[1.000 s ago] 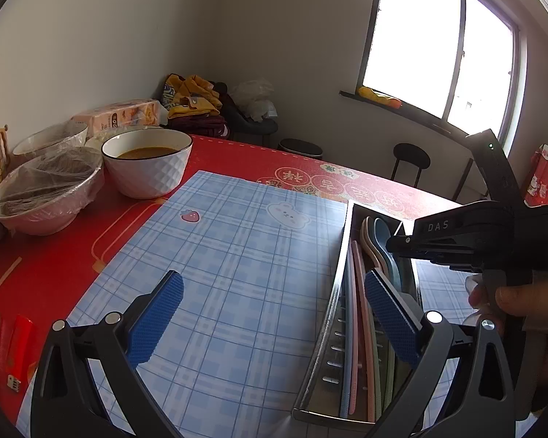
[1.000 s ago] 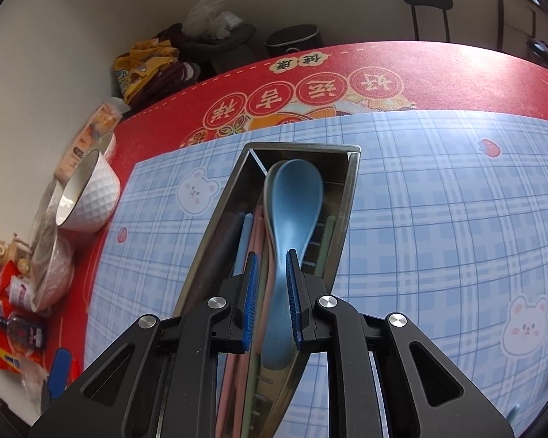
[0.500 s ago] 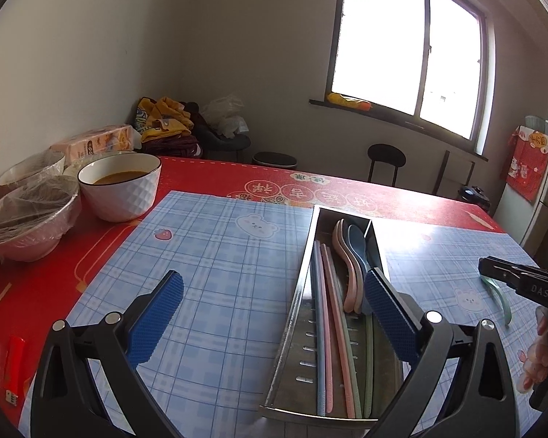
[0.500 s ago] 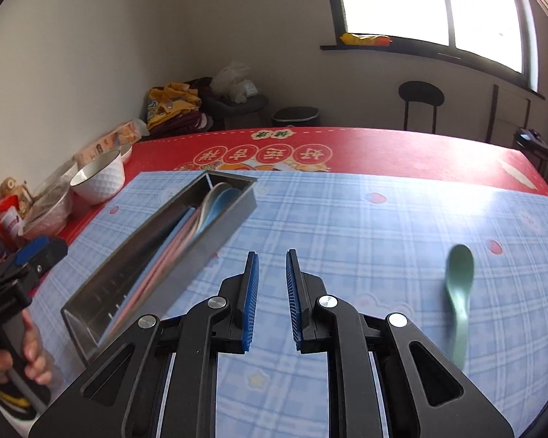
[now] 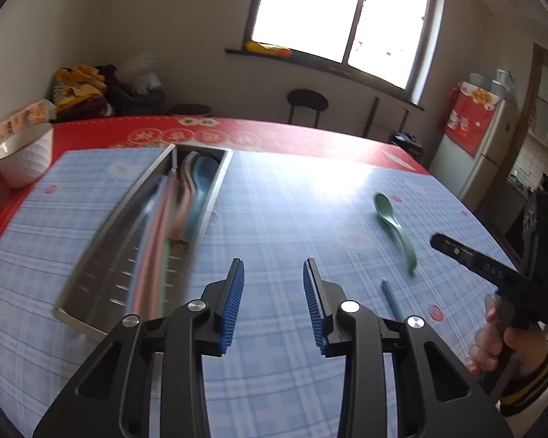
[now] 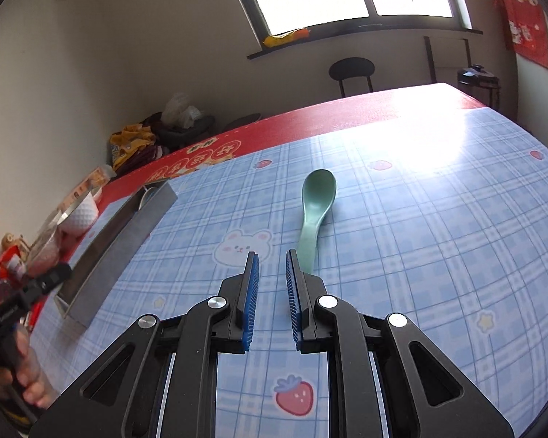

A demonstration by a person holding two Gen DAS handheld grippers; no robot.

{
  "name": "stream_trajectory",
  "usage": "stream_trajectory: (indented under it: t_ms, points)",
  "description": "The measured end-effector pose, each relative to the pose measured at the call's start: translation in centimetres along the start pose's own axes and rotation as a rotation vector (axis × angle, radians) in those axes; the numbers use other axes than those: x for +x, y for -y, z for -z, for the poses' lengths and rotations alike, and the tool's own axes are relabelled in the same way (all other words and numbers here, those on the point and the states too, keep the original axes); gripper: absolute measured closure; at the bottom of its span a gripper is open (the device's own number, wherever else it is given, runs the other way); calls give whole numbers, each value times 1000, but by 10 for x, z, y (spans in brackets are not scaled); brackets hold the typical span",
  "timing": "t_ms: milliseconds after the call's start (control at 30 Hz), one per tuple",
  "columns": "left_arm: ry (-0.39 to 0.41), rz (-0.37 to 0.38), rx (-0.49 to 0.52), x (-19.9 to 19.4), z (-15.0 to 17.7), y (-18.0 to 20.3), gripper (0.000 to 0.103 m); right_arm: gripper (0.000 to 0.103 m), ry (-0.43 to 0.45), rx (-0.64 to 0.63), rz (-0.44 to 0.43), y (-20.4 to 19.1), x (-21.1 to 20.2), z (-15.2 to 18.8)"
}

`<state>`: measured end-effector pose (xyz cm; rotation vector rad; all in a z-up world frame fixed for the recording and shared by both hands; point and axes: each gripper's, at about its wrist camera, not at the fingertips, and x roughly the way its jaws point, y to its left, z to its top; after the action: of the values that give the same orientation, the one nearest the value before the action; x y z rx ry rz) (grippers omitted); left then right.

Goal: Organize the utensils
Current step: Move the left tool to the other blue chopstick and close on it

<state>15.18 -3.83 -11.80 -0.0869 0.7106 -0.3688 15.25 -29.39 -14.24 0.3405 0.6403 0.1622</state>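
Note:
A long metal tray (image 5: pixel 215 191) at the left of the blue checked mat holds pink and blue spoons (image 5: pixel 201 179) and several chopsticks. A green spoon (image 6: pixel 316 204) lies loose on the mat at the right (image 5: pixel 394 224). A thin blue stick (image 5: pixel 391 297) rests near it. My left gripper (image 5: pixel 273 270) hovers over bare mat right of the tray, its jaws closing with nothing between them. My right gripper (image 6: pixel 271 257) has a narrow gap with nothing in it. Its right fingertip covers the end of the green spoon's handle.
A white bowl (image 5: pixel 22 157) and covered bowls stand on the red tablecloth at the left. Snack packets (image 6: pixel 7 266) lie near the table's left edge. A black stool (image 5: pixel 307 100) stands behind the table. A hand (image 5: pixel 507 343) holds my right gripper's handle.
My left gripper swung right, off the tray, and its jaws narrowed from wide open. My right gripper left the tray, where the blue spoon stays, and moved right up to the green spoon.

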Motion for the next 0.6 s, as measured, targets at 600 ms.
stream_trajectory:
  t_ms: [600]
  points:
    - [-277,85,110,62,43,102,80,87,19,89,-123,15,-4,4]
